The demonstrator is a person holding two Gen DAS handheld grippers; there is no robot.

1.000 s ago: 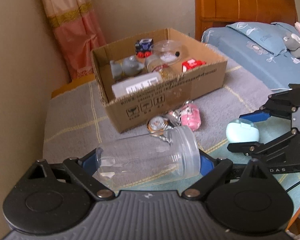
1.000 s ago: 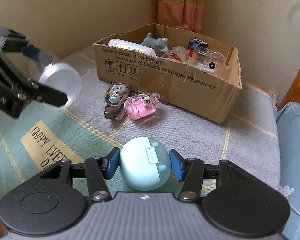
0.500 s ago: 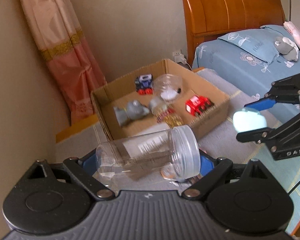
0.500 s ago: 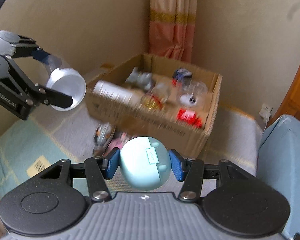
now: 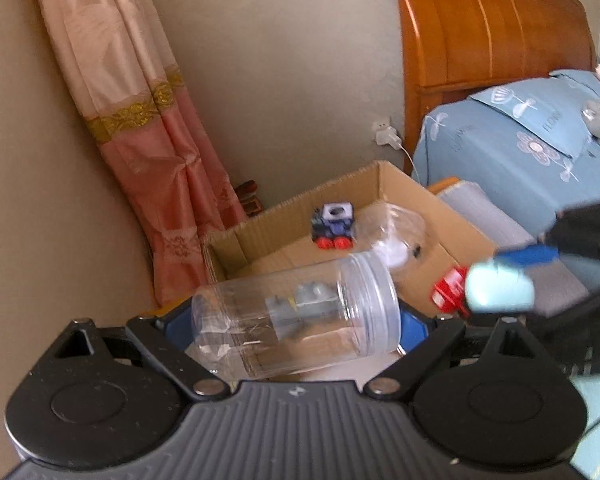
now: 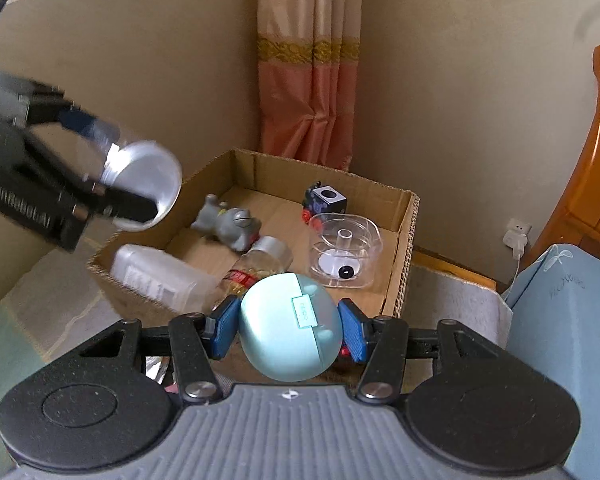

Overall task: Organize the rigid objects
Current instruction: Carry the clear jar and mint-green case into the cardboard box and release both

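Left tool (image 5: 296, 320) clamped on clear plastic jar (image 5: 296, 316), frame centre. Right tool (image 6: 288, 328) clamped on mint earbud case (image 6: 286, 326). Both above cardboard box (image 6: 404, 248), already partly filled; release pending.

Beige walls (image 6: 440, 80) meet at a corner hung with a pink-and-cream curtain (image 6: 308, 80) banded in gold. Wooden headboard (image 5: 480, 28) at right, above a bed with blue floral bedding (image 5: 520, 148). White plug (image 6: 516, 236) in the wall socket. Daylight, soft.
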